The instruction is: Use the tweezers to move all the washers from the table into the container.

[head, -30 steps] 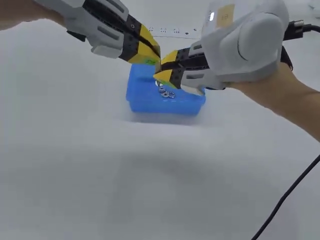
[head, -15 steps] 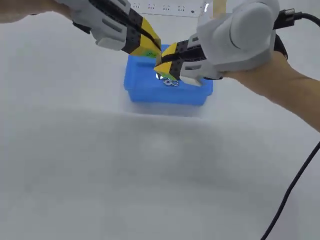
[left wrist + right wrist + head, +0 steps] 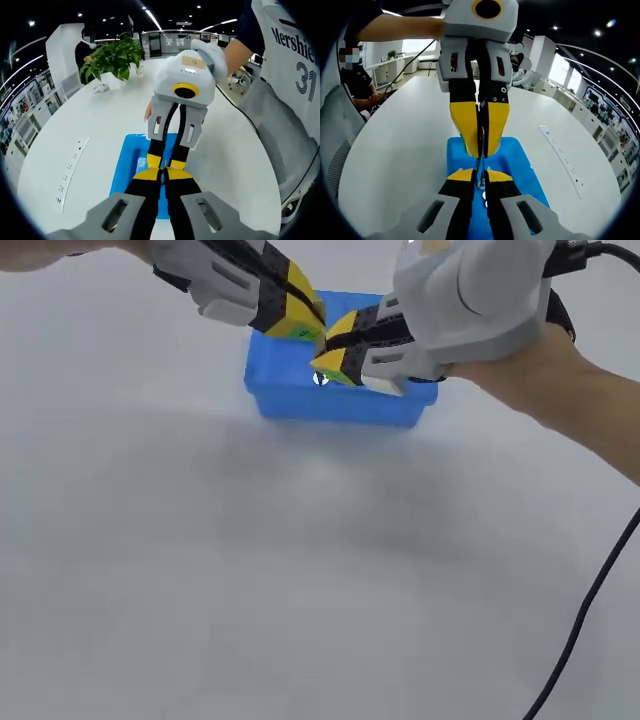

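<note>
A blue container stands on the white table, and over it my two grippers meet tip to tip. The left gripper comes in from the upper left and the right gripper from the right. Both have their jaws shut on thin metal tweezers, which run between the two tips. A washer shows just under the tips, above the container's inside. In the right gripper view, more washers lie on the container floor below my right gripper.
A black cable trails across the table at the right. A power strip lies flat on the table beyond the container. A potted plant stands at the far end. A person sits beside the table.
The head camera has tilted, so the container and grippers sit higher in the picture. Both grippers stay together over the container; the washers seen inside earlier are now mostly behind the right gripper.
</note>
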`<control>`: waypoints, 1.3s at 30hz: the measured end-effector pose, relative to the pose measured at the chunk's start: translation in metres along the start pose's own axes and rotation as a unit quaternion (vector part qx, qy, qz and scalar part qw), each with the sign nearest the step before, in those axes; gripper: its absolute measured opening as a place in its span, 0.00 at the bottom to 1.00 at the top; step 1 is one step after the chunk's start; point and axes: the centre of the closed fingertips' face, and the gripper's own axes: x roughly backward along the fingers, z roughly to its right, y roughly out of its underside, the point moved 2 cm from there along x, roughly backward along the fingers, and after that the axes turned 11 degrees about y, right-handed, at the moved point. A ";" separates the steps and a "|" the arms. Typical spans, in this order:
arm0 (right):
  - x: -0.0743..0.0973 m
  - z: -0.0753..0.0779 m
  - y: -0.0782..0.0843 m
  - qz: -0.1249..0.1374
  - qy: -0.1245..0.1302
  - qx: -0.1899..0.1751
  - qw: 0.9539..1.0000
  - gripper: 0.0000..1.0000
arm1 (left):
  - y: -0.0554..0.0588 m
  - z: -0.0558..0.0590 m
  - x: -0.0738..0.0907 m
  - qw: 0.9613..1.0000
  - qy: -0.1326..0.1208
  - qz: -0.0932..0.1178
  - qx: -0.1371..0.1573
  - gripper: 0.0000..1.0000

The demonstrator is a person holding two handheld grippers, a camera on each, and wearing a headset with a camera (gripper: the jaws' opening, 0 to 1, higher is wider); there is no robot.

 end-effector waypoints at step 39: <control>0.066 -0.012 -0.053 0.048 0.036 -0.025 0.998 0.11 | -0.076 0.052 0.042 0.998 -0.032 0.013 -0.057 0.06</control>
